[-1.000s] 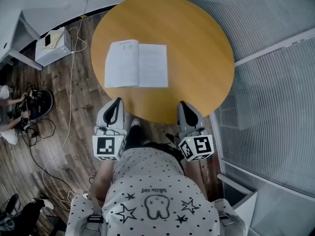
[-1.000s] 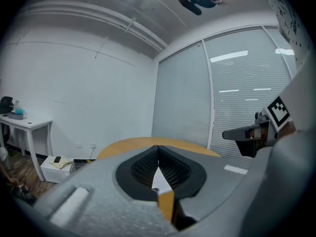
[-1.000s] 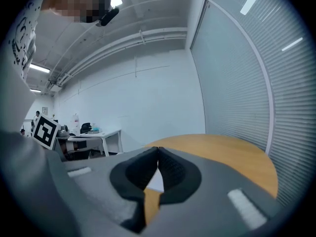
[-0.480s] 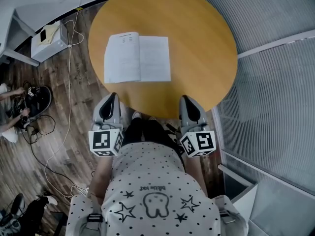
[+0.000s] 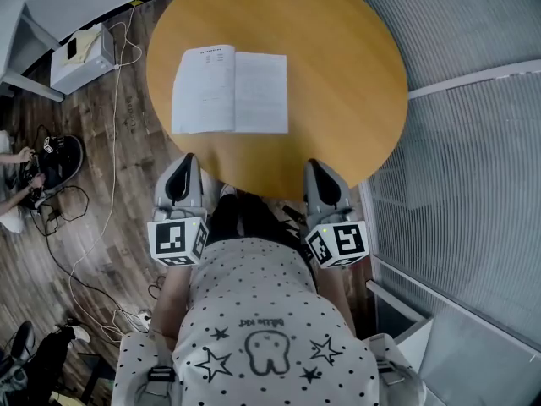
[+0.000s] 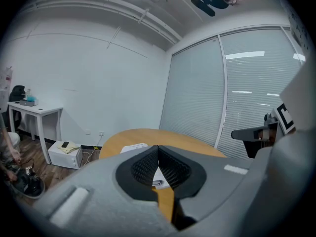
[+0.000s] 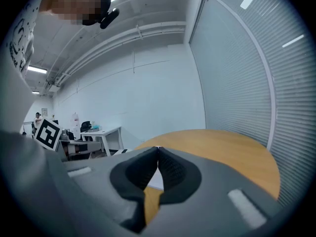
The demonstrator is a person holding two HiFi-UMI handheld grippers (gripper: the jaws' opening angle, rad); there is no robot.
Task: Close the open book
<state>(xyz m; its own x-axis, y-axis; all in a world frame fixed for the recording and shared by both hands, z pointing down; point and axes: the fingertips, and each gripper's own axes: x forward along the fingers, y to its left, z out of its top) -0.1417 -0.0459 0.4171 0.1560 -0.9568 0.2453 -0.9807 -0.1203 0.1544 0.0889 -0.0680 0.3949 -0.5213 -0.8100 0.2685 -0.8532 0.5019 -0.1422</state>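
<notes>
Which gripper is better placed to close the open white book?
Left, probably. The open white book lies left of centre on the round wooden table, its left page straight ahead of the left gripper; the right gripper sits beyond its right edge.

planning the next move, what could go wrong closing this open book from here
The left hand-held gripper and right hand-held gripper are shut, short of the open book. It lies flat on the table, so a tip may catch one page and crease it. Its left page sits near the rim; a push could slide it off.
</notes>
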